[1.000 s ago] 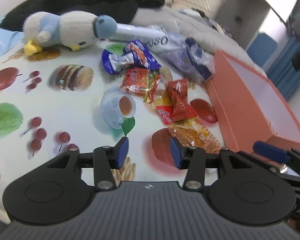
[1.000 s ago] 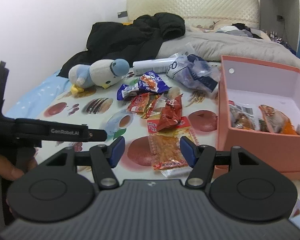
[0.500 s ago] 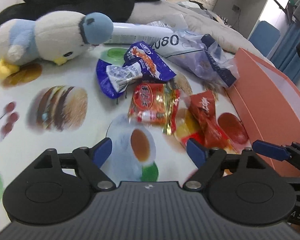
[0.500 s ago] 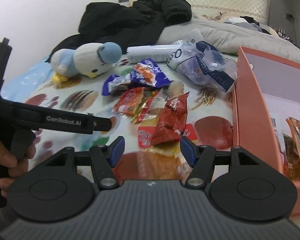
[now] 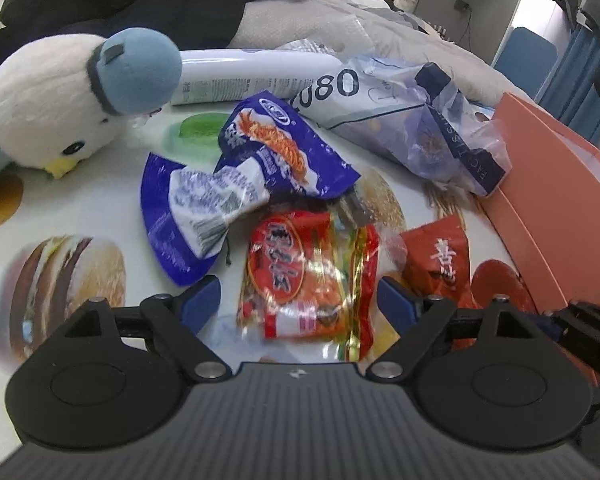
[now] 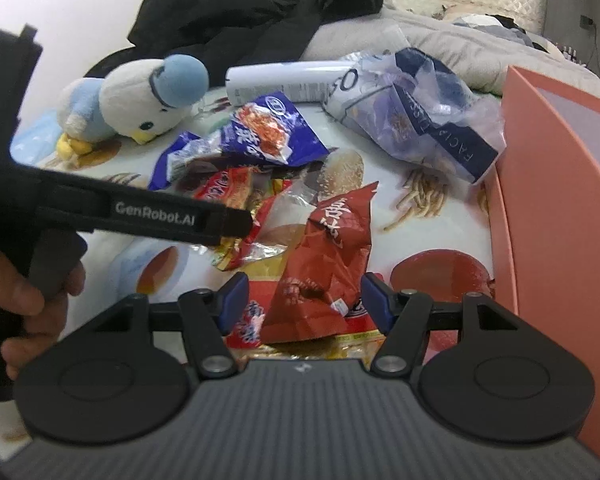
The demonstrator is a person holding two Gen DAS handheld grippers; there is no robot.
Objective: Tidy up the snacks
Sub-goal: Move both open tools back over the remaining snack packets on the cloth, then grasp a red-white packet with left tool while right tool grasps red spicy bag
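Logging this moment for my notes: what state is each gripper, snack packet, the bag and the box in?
Left gripper: open, straddling the red-and-gold packet.
Right gripper: open, around the dark red packet.
Red-and-gold packet: flat, not gripped.
Dark red packet: crumpled, not gripped.
Blue packets: overlapping, lying loose.
Plastic bag: crumpled, on its side.
Box: open-topped.

Snack pile [image 5: 308, 280] hemmed by box [image 5: 548, 208], plush [image 5: 60, 100]
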